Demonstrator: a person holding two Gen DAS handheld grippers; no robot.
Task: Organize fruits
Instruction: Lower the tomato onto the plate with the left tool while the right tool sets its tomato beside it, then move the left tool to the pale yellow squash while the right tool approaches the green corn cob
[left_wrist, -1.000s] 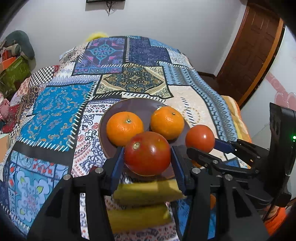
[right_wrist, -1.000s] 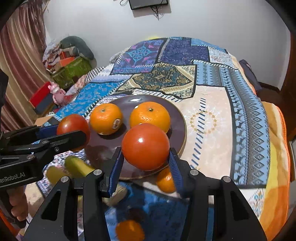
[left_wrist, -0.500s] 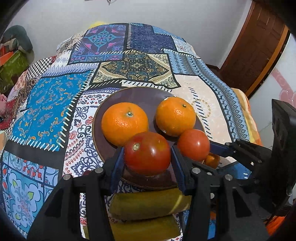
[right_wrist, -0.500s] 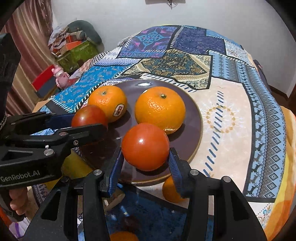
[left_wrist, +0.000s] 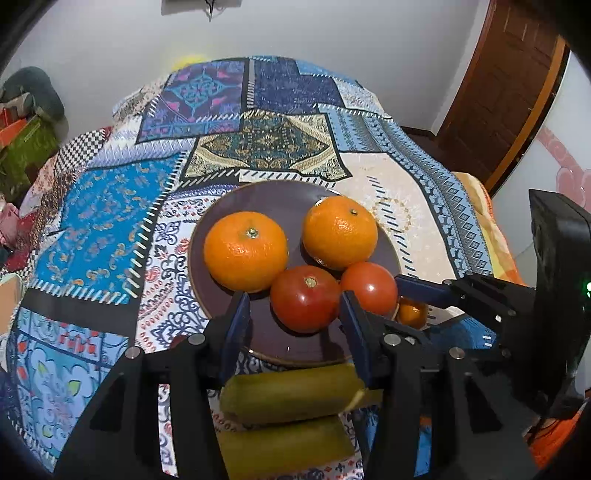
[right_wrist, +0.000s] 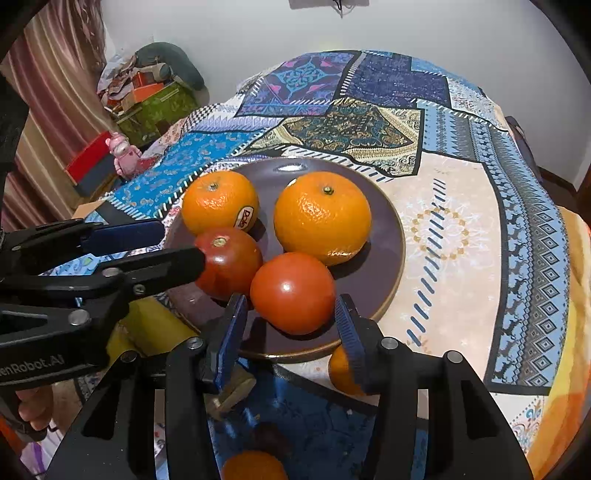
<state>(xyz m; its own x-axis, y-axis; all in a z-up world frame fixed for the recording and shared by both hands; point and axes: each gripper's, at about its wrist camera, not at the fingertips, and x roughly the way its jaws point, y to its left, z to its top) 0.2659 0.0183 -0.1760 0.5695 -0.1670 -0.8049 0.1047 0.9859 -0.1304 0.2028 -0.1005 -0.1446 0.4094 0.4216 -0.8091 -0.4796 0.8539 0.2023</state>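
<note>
Since a second ago, both tomatoes released onto plate | left claw parted, empty | right claw parted, empty

2 glossy smooth red tomatoes and 2 dimpled oranges sit on a glossy dark brown ceramic-looking plate, matt patchwork cloth bedspread at 3 o'clock.

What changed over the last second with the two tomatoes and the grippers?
Both grippers came down over the plate and let go: the left gripper and right gripper now stand open, with gaps beside the left tomato and right tomato, which rest on the plate, touching. The two oranges stayed put.
</note>
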